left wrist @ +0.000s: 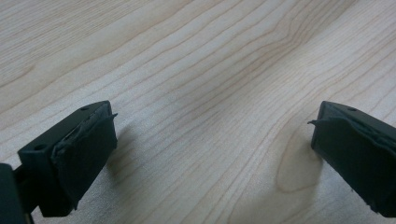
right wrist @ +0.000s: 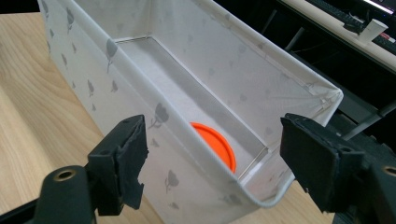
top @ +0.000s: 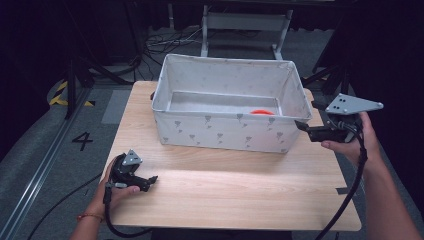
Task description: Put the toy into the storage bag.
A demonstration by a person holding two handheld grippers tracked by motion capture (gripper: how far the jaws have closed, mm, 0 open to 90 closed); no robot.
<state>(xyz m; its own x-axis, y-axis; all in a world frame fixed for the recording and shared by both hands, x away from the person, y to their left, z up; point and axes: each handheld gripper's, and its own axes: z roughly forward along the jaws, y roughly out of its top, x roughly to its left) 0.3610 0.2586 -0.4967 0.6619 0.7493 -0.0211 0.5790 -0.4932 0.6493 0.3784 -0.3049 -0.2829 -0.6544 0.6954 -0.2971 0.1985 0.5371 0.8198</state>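
black jaws of the right gripper (right wrist: 212, 163) stand wide apart and empty just off the fabric bin's (right wrist: 261, 196) near corner, angled as if to reach over its rim for the orange disc (right wrist: 215, 142) lying on the bin floor at that end. well apart, the left gripper (left wrist: 212, 149) rests spread and empty on the wooden table (left wrist: 196, 70), likely just parked out of the way.

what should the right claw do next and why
Probably tip the right claw over the fabric bin's near corner and lower it toward the orange disc. Its jaws stand open and empty just outside the rim, and the disc lies flat on the bin floor at that end. The left claw rests open on the table.
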